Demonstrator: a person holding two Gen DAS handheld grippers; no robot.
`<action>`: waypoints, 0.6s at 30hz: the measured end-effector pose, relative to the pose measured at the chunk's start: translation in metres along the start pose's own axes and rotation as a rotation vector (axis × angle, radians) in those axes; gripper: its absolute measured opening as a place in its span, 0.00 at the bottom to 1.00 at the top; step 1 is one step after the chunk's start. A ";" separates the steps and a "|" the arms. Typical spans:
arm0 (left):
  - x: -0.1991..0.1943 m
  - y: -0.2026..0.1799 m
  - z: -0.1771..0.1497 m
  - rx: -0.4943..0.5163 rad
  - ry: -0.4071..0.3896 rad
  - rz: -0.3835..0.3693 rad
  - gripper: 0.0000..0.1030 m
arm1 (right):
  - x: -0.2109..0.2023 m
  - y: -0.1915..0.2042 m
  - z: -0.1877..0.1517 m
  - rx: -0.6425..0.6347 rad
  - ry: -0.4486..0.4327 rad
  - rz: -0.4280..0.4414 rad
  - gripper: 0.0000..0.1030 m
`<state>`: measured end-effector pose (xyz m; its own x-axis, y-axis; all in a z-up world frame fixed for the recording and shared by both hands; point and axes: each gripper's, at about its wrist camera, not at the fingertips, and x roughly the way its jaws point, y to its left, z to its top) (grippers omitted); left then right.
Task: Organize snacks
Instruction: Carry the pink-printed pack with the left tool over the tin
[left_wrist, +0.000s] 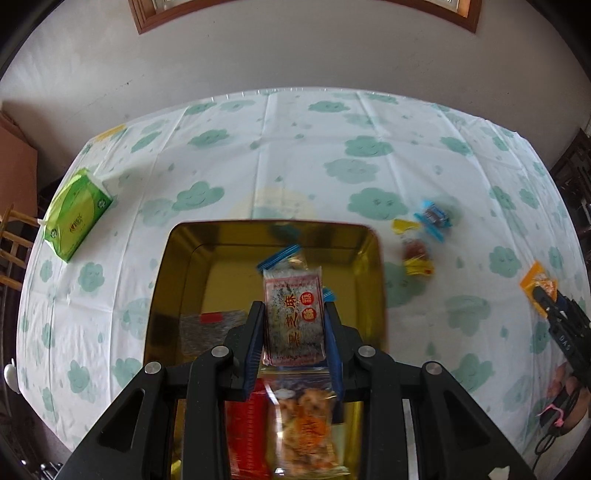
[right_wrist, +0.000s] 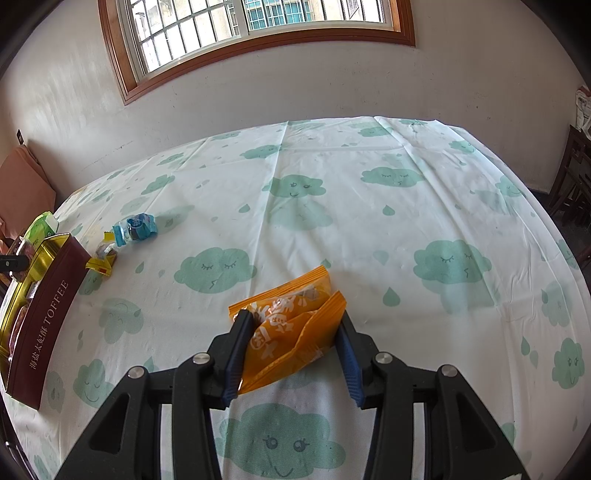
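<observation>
My left gripper (left_wrist: 294, 314) is shut on a speckled grey snack packet (left_wrist: 293, 317) with red characters, held above the gold tin (left_wrist: 177, 258). Inside the tin lie a blue-edged packet (left_wrist: 284, 256), a grey packet (left_wrist: 207, 328), a red pack (left_wrist: 245, 432) and a clear bag of orange snacks (left_wrist: 306, 432). My right gripper (right_wrist: 291, 325) is shut on an orange snack packet (right_wrist: 291, 321) that rests crumpled on the tablecloth; the same orange packet (left_wrist: 539, 284) shows at the far right of the left wrist view. A blue-wrapped snack (right_wrist: 136, 227) and a yellow-wrapped snack (right_wrist: 103, 258) lie on the cloth beside the tin (right_wrist: 40, 314).
A green tissue pack (left_wrist: 75, 214) lies at the table's left edge. The round table wears a white cloth (right_wrist: 332, 221) with green clouds. A wall with a wooden-framed window (right_wrist: 258, 22) stands behind. Wooden chairs (right_wrist: 576, 177) stand at the right.
</observation>
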<state>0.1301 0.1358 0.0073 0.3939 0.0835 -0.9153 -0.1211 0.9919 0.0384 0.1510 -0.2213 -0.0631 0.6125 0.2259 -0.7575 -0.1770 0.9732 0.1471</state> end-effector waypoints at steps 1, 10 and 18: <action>0.001 0.004 -0.002 0.004 0.004 0.006 0.22 | 0.000 0.000 0.000 0.000 0.000 0.000 0.44; 0.011 0.021 -0.012 0.026 0.020 0.017 0.15 | 0.000 0.000 0.000 0.000 0.000 0.000 0.44; 0.016 0.023 -0.019 0.011 0.029 -0.012 0.19 | 0.000 0.000 0.000 -0.001 0.000 0.000 0.44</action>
<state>0.1158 0.1583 -0.0138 0.3690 0.0694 -0.9268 -0.1064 0.9938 0.0320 0.1512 -0.2210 -0.0632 0.6124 0.2259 -0.7576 -0.1774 0.9731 0.1467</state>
